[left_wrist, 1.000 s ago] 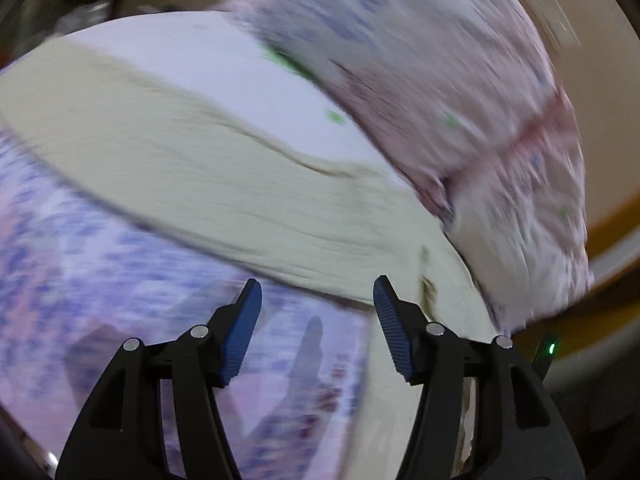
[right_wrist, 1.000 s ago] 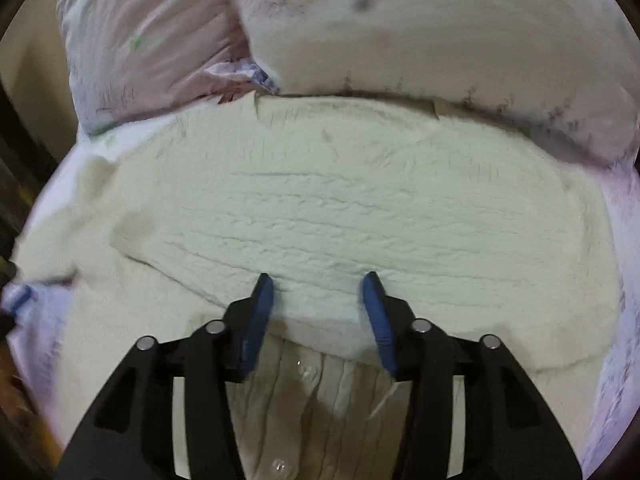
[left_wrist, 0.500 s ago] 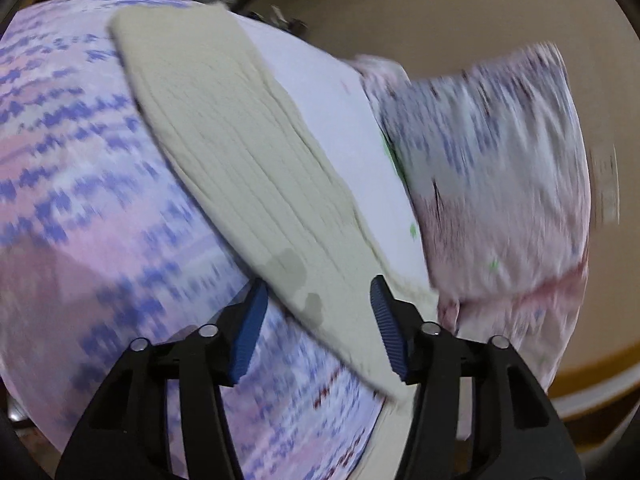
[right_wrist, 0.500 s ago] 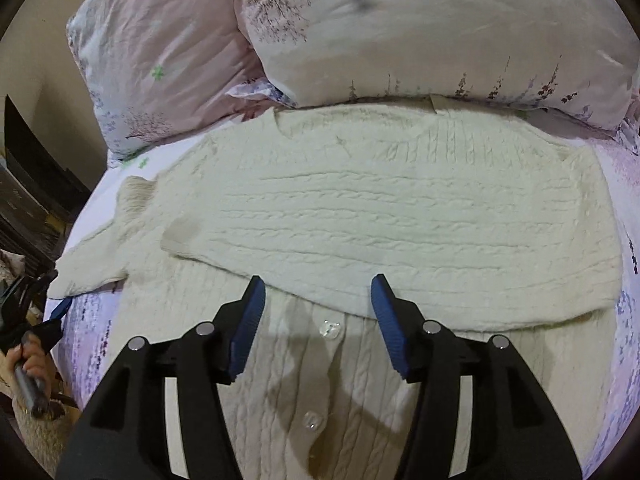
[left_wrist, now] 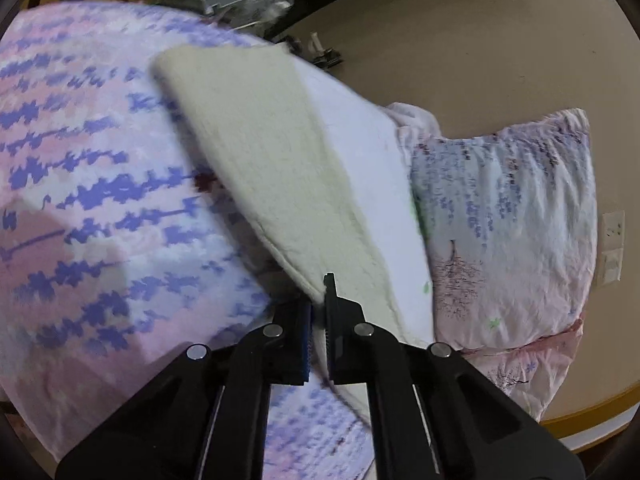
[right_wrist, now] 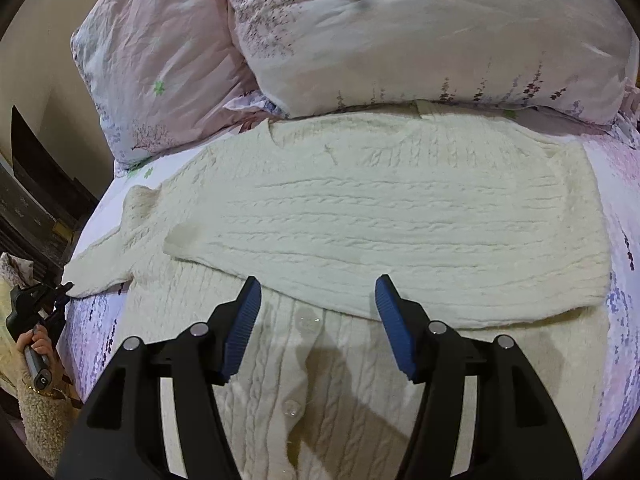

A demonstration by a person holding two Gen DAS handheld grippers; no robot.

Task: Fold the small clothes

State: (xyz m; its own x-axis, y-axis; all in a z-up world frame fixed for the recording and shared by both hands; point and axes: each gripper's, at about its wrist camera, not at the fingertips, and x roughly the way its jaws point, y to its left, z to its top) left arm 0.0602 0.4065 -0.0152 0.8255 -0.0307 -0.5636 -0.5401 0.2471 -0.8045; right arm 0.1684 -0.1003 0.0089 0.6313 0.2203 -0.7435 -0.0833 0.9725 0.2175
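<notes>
Pinching sleeve cuff of cream cable-knit cardigan: your left gripper just clamped shut on it; right gripper hovers with jaws apart, empty, over button placket. Cardigan lies flat on floral bedsheet below pillows, one sleeve already folded across chest. Knit soft, floppy, stretchy (probably light, will sag) — take hold at cuff, hem edges, lift slow

Left wrist view: close and low over the bed, tilted, facing along the cream cardigan's sleeve toward a pillow and the wall.
Right wrist view: higher, looking steeply down across the cardigan toward the pillows.
Shared: sleeve, bedspread, left-side pillow; the left hand-held gripper appears at the right view's left edge.
</notes>
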